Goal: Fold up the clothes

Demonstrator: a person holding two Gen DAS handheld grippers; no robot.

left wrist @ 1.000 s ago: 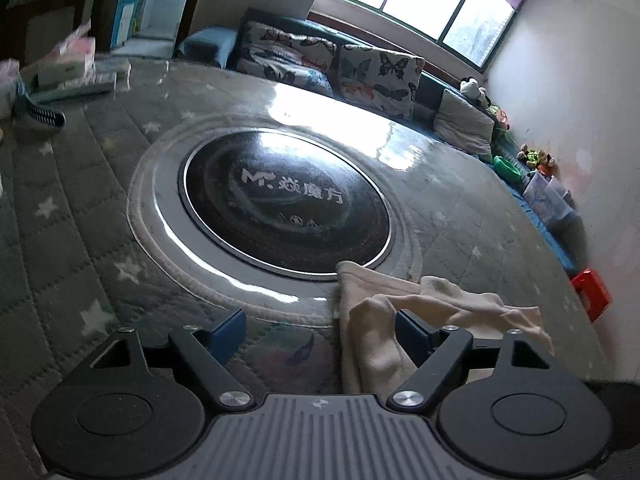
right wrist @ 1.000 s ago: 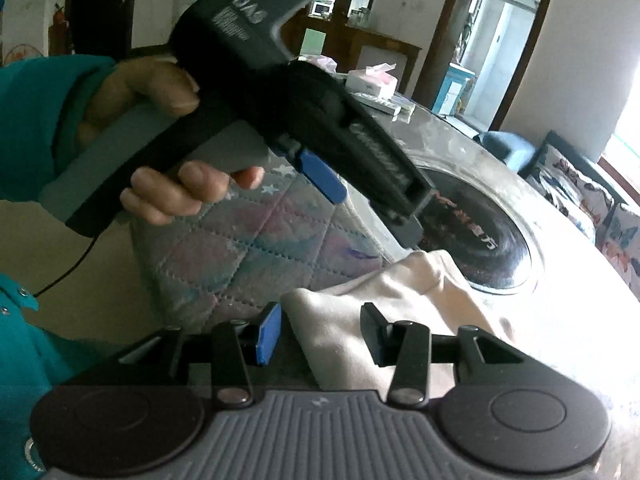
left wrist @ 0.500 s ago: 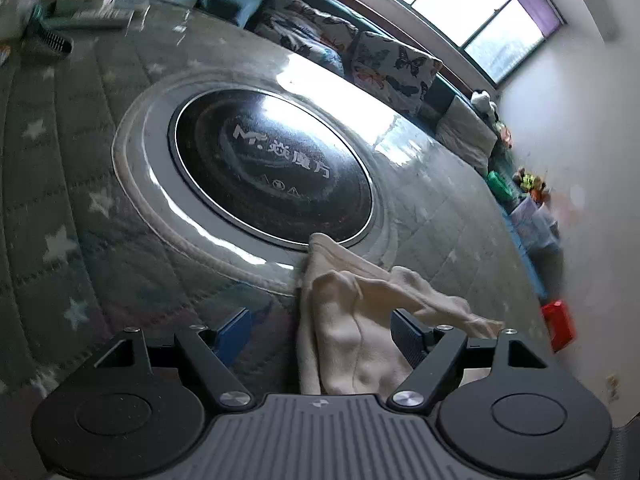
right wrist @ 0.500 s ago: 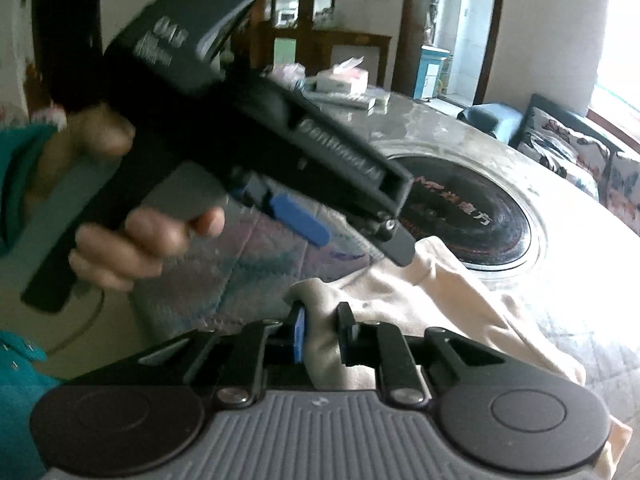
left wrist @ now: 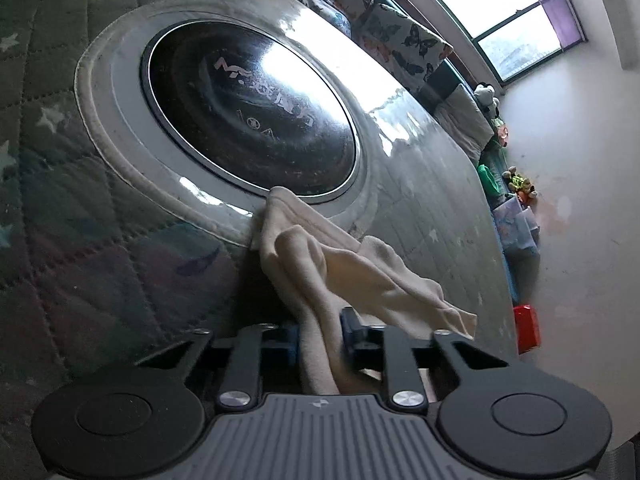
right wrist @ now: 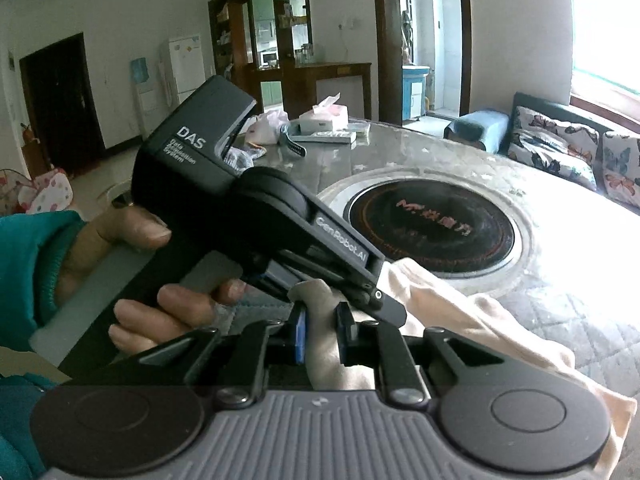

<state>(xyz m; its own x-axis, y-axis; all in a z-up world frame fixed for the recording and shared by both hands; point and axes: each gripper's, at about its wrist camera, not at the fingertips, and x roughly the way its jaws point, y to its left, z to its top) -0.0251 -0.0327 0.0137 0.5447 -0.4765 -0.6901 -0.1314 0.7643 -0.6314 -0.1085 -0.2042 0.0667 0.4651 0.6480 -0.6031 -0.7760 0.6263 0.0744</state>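
Left gripper (left wrist: pixel 320 334): fingers closing on a fold of the cream garment (left wrist: pixel 344 256).
Right gripper (right wrist: pixel 323 330): fingers clenched on the same garment.
Garment: bunched on the quilted desk (left wrist: pixel 80 240), beside the induction hob (left wrist: pixel 252 108).

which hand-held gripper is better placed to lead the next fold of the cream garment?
Right, marginally. The right hand-held gripper is shut on the cream garment; the left hand-held gripper is closing on it.

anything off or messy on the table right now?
Nothing damaged or spilled. The cream garment lies bunched and creased, its far corner over the black cooktop's rim; left gripper is closing on it, right gripper pinches it.
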